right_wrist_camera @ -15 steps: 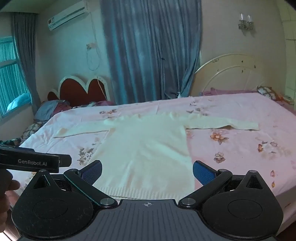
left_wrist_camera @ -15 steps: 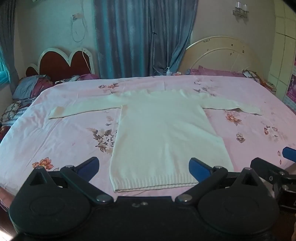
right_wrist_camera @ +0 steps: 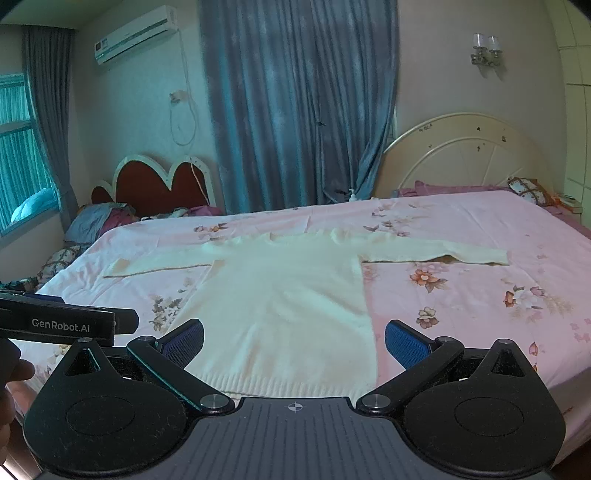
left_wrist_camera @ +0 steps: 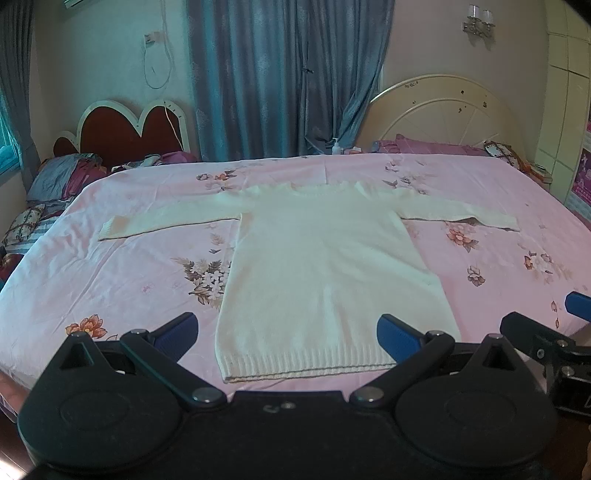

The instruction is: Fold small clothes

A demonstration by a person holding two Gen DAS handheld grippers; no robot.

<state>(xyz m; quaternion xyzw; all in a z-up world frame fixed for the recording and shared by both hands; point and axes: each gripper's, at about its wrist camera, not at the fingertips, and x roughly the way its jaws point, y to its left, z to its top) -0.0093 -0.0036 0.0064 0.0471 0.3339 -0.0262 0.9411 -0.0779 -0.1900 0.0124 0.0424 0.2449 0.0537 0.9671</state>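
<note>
Both jaws gape, empty, above the cream sweater's (left_wrist_camera: 325, 273) hem on the pink bed (left_wrist_camera: 110, 280). "GenRobot.AI" marks the left gripper (right_wrist_camera: 62, 325) at centre left; only the right-wrist view shows the air conditioner (right_wrist_camera: 135, 33).

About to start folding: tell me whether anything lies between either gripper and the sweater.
Nothing visible does. The cream sweater lies flat on the pink bedsheet, sleeves spread, with only bare sheet before the open left gripper and right gripper.
</note>
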